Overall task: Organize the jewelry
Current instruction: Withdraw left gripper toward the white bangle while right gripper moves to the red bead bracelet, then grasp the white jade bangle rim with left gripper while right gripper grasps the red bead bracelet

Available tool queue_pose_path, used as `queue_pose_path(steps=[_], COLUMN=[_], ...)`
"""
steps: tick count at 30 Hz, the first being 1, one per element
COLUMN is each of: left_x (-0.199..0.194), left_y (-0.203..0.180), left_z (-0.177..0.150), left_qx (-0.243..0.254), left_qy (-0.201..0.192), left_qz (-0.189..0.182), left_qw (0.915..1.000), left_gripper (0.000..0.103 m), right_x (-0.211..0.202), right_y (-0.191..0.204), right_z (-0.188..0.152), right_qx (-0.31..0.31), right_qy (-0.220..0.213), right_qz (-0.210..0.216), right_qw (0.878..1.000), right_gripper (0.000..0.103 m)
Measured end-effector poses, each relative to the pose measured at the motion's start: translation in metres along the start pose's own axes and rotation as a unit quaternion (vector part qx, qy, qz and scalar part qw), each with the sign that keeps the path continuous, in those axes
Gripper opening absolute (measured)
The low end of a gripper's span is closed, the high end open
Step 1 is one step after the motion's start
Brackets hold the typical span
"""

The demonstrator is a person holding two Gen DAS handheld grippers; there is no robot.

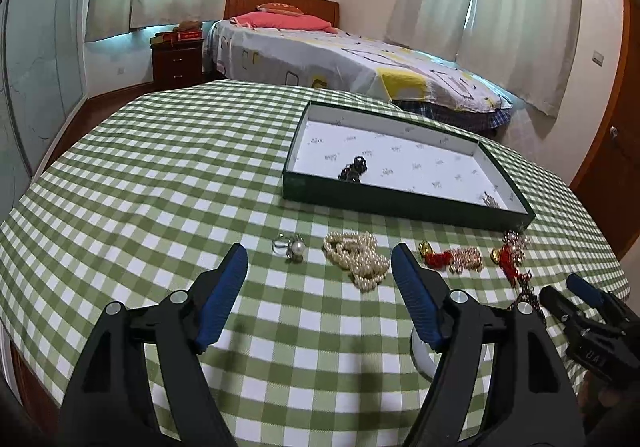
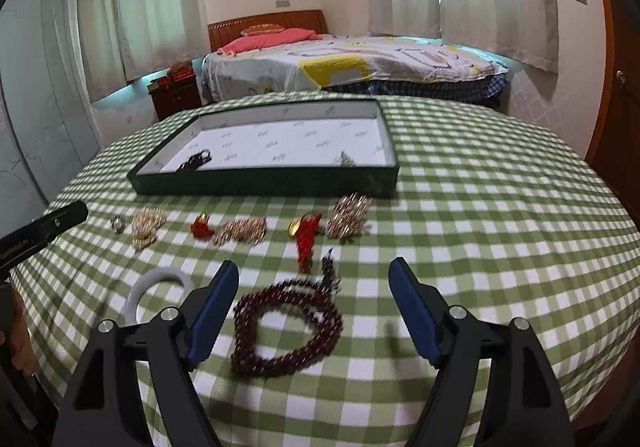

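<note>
A tray is seen at the far side of the table, with a bed behind it and a nightstand to the bed's left. Inside the tray, a bead cluster is found at the left and a small piece in the near right corner. Before the tray a row is laid out: a ring leftmost, a pearl strand beside it, then a tasselled bracelet, a tasselled charm and a bead bunch rightmost. Nearer still, a bangle lies left of a bead necklace.
</note>
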State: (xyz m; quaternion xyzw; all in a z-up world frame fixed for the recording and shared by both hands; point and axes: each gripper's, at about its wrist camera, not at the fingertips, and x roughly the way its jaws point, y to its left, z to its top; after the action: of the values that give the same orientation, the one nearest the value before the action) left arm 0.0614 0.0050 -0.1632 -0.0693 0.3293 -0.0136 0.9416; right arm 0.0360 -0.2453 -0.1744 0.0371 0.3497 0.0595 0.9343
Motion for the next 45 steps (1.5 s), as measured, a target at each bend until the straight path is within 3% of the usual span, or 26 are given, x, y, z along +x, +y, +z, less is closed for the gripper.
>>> queue_pose_path(steps=[17,21,23,25,27,45], left_x=[0.004,0.006,0.006,0.006,0.007,0.028], left_y=[-0.016,-0.023,-0.029,-0.034,-0.041,-0.094], left_z=[-0.013,-0.015,-0.017,-0.018,-0.019,-0.041], left_qx=[0.01,0.016,0.024,0.03,0.037,0.09], left_qy=[0.017,0.022,0.024,0.026,0.029,0.069], left_qz=[-0.011,-0.018,-0.021,-0.024,-0.028,-0.052], left_qw=[0.9997,0.9995,0.9992,0.9989,0.9985,0.9922], left_gripper=[0.078,0.079,0.079,0.079,0.079,0.079], right_x=[0.024,0.019,0.017,0.016,0.016,0.007], right_y=[0.01,0.008,0.004,0.0,-0.005,-0.035], right_z=[-0.016,-0.018,-0.018,-0.017,-0.016,-0.012], right_qx=[-0.017,-0.017,-0.012,-0.007,0.004,0.041], right_qy=[0.058,0.054,0.053,0.052,0.052,0.023], right_qz=[0.008,-0.004,-0.002,0.003,0.018,0.009], right_qw=[0.998,0.998,0.999,0.999,0.998,0.999], right_gripper=[0.079,0.057,0.05,0.03,0.019,0.014])
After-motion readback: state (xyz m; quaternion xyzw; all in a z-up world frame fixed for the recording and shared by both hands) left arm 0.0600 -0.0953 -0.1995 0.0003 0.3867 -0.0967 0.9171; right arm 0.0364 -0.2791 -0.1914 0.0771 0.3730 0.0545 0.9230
